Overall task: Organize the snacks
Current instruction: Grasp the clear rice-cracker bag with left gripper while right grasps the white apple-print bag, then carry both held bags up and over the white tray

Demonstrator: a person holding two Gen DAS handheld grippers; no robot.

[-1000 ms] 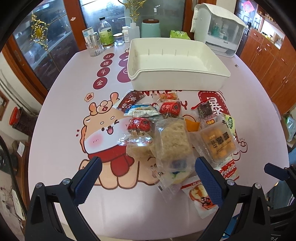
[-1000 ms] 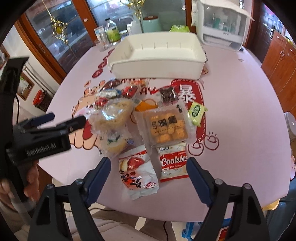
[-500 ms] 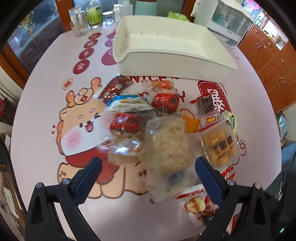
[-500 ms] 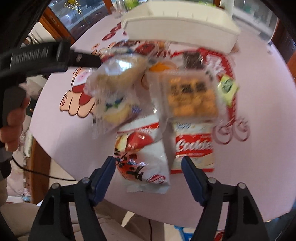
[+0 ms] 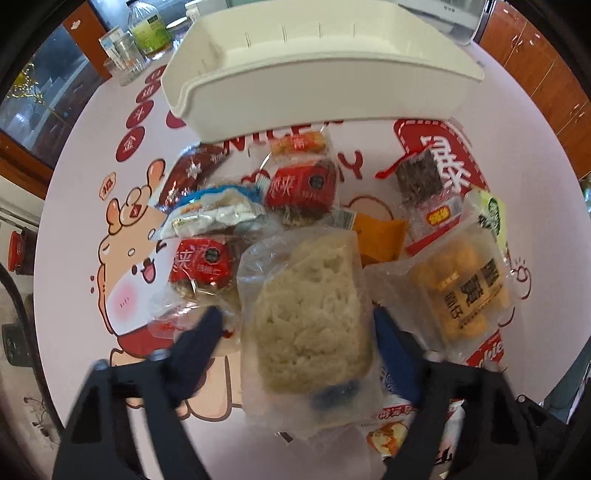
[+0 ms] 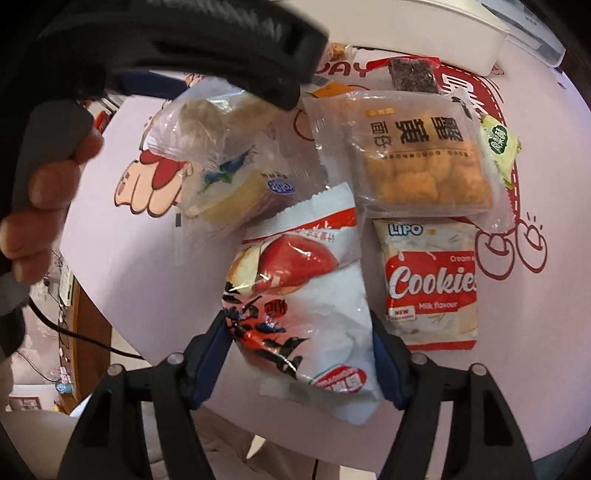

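Snack packets lie heaped on the pink tablecloth in front of a white bin. My left gripper points down over a clear bag holding a beige cake. Its jaws are closing, with the bag between them: the right pad touches the bag and a small gap shows at the left pad. My right gripper is closing on a white and red strawberry snack bag, and both pads meet its sides. The bag lies flat near the table's front edge.
Beside the strawberry bag are a Cookies pack, a clear pack of orange puffs and a small green packet. Red packets, a dark bar and a blue-white pack fill the middle. Bottles stand at the back left.
Both grippers have come down close over the pile and narrowed their jaws. The left now flanks the cake bag; the right has closed in on the strawberry bag.
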